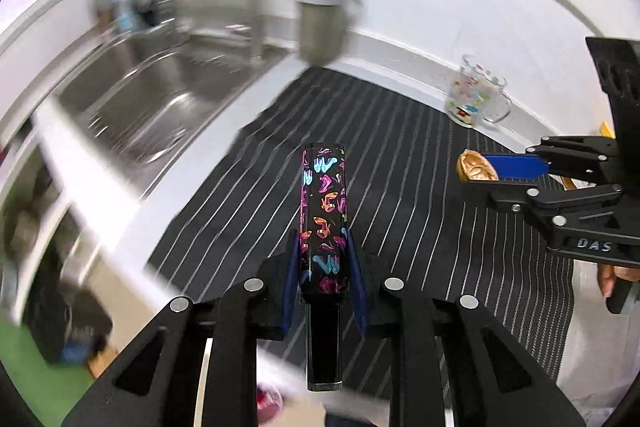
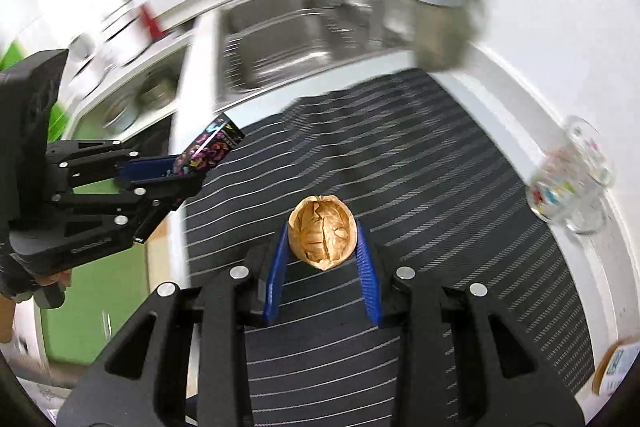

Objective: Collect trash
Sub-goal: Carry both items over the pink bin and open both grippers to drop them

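The walnut shell [image 2: 322, 238] sits clamped between the two blue pads of the right tongs [image 2: 323, 247], hollow side toward the camera, its widest part pressed by each pad near the tips; the tongs are narrowed only as far as the shell allows. In the right wrist view it lies at the centre, the pads flanking it at 9 and 3 o'clock. The patterned black tube [image 1: 323, 211] stands lengthwise in the left tongs [image 1: 323, 259], pinched about midway along its length, its printed end reaching toward 12 o'clock and its plain black end trailing toward 6; these tongs are closed almost fully on its narrow body.

Both pieces hang above the striped cloth [image 1: 400, 155] on the desk [image 1: 420, 7], touching nothing but the pads. From the left wrist view the shell and right tongs show at 3 o'clock; from the right wrist view the tube and left tongs show at 9 o'clock, the two loads well apart.

The step in hand looks like carrying both bits of trash off to a bin, which no frame shows clearly. Doing it well likely means holding pressure even, since the brittle shell could crack or slip, and keeping the long tube from swinging into the glass mug [image 1: 478, 95] at 2 o'clock or the steel canister [image 1: 322, 23] near the sink [image 1: 160, 95]
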Demonstrator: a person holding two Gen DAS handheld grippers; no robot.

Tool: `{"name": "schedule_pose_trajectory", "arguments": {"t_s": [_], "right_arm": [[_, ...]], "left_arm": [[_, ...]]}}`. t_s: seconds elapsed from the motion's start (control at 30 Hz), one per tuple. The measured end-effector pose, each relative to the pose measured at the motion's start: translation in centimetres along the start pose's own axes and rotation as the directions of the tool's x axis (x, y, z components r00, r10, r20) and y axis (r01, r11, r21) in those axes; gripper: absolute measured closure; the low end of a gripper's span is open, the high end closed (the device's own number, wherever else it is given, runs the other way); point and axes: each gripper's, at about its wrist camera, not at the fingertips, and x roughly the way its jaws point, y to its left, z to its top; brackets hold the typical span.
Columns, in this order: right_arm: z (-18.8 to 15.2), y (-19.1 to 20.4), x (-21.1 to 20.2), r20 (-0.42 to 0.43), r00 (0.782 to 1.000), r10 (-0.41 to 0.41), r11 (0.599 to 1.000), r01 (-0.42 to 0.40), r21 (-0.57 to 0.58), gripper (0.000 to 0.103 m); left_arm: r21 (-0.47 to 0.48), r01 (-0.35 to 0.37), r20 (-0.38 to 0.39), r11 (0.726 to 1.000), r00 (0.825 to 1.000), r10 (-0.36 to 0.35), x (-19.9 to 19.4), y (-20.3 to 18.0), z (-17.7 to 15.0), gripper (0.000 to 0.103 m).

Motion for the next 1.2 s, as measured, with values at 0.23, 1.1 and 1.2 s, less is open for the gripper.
{"name": "schedule_pose_trajectory", "arguments": {"t_s": [0.23,1.1,1.2], "right_arm": [[-1.4,10.3,0.4,-0.027,0.988,0.153,0.972,-0.155,-0.176,0.07],[-16.9,28.7,28.0,-0.258,0.943,0.209,0.91,-0.284,-0.301,0.07],[-18.8,28.1,30.9,-0.274,0.94,0.205,0.911,-0.286,-0.297,0.07]], "left_arm": [[-0.199,-0.13,0.015,0.971,0.991,0.136,-7.4,3.6,-8.7,0.08],[-0.51,-0.201,-0.144,0.836,0.979,0.147,7.0,20.6,-40.5,0.08],[-0.519,-0.196,-0.142,0.832,0.98,0.142,9.8,21.3,-42.6,0.08]]}}
